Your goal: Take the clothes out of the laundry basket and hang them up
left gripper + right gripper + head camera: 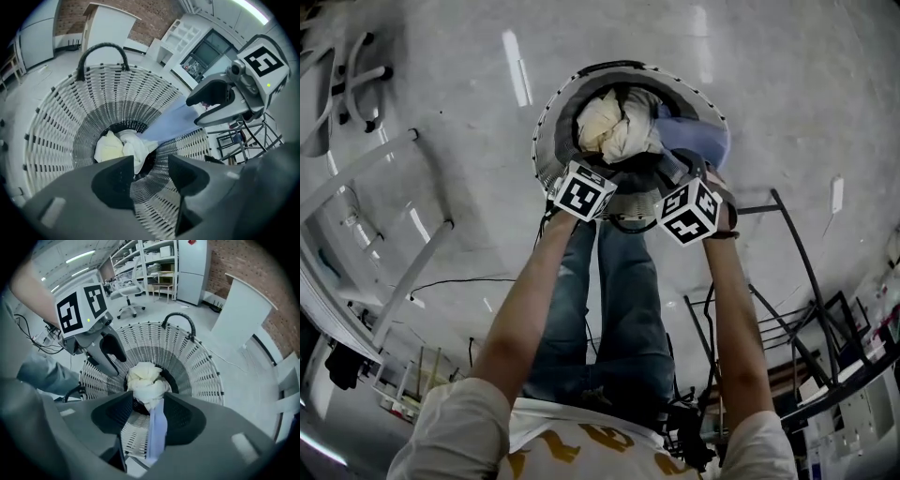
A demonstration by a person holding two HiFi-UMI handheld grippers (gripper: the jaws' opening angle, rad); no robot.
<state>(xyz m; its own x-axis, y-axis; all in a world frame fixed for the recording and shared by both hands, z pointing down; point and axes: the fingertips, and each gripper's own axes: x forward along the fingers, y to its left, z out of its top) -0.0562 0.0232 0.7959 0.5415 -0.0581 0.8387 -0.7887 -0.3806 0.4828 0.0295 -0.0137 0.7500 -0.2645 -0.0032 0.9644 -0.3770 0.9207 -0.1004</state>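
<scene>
Lift the right tongs [148, 397], clamped on the blue garment [157, 427], in 1 pull; the left tongs [151, 159], agape and empty, should steady the basket [61, 122] below them.

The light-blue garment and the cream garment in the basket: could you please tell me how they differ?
The light-blue garment is drawn out in a long strip; the cream garment lies bunched up. The right gripper holds the light-blue garment, while nothing grips the cream garment. Both lie at least partly in the laundry basket.
</scene>
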